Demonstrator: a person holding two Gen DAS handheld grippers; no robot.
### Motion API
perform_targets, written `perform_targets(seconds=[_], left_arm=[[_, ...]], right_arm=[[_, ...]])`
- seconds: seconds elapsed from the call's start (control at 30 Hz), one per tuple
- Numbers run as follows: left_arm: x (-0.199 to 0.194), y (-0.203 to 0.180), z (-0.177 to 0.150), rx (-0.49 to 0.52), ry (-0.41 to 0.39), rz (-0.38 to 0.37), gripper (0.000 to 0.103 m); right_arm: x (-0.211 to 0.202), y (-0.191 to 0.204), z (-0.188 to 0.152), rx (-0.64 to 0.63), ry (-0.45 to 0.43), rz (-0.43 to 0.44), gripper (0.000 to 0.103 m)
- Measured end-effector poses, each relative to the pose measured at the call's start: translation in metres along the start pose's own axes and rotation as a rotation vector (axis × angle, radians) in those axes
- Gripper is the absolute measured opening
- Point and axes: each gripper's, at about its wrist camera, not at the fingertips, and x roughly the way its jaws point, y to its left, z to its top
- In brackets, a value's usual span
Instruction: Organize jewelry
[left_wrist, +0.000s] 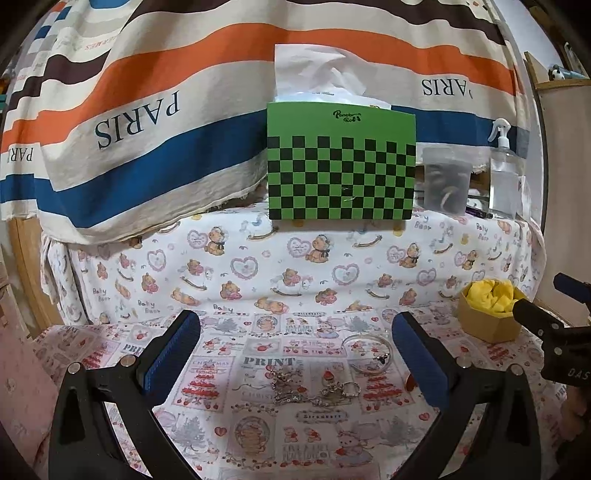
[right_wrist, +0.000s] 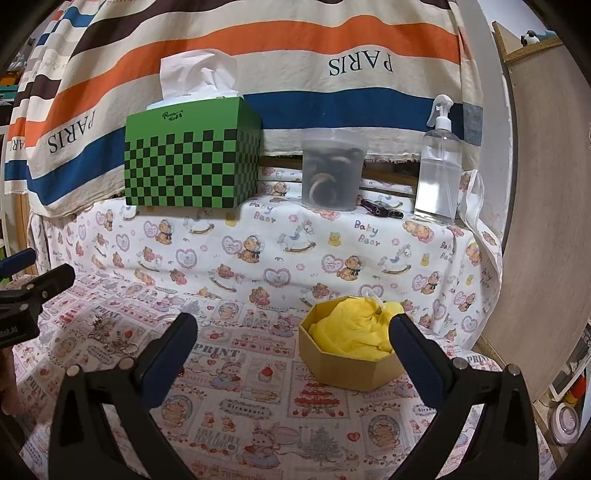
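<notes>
A: How far along is it?

B: Barely started, I judge. The octagonal cardboard box lined with yellow tissue (right_wrist: 349, 354) seems to hold no jewelry.

A: And the pieces?

B: One silver bangle (left_wrist: 365, 349), one tangle of silver chains and rings (left_wrist: 314, 387), on the printed cloth between the left gripper (left_wrist: 295, 354)'s spread jaws. The right gripper (right_wrist: 293, 356) gapes too, empty.

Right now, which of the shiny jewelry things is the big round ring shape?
The silver bangle. It is one open hoop lying flat nearest the yellow-lined box, while the chain pieces and small ring charm lie tangled beside it.
</notes>
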Motion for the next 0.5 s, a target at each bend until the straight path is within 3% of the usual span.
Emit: perform_targets(seconds=[0.5], left_arm=[[-0.0021,0.0017,-0.0005,0.001,-0.018,0.003,0.103]], right_arm=[[0.0006,-0.0004,-0.0003,0.002,0.002,0.0,0.103]])
